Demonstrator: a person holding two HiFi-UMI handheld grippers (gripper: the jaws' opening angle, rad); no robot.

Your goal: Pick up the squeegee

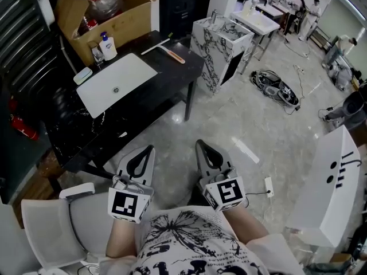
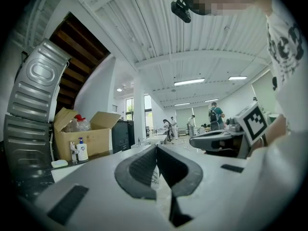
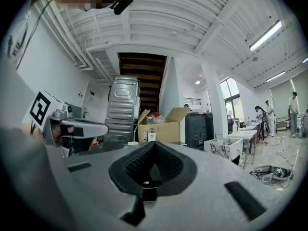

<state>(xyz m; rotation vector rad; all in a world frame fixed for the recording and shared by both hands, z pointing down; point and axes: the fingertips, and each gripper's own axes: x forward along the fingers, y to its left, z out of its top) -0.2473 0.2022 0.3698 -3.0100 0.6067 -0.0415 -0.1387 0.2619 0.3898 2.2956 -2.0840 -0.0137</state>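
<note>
The squeegee (image 1: pixel 171 54), with a pale blade and an orange-pink handle, lies flat on the far right end of the black table (image 1: pixel 172 76). Both grippers are held low over the floor in front of the person, well short of the table. My left gripper (image 1: pixel 150 149) is shut with nothing in it, its tips meeting (image 2: pixel 155 148). My right gripper (image 1: pixel 200 144) is beside it, also shut and empty (image 3: pixel 153 144). Both point level toward the table. I cannot make out the squeegee in either gripper view.
A white sink basin (image 1: pixel 117 82) is set in the table, with a soap bottle (image 1: pixel 107 46) and an open cardboard box (image 1: pixel 114 16) behind it. A marble-patterned cabinet (image 1: pixel 221 44) stands right of the table. A white chair (image 1: pixel 51 222) is at lower left; cables (image 1: pixel 275 87) lie on the floor.
</note>
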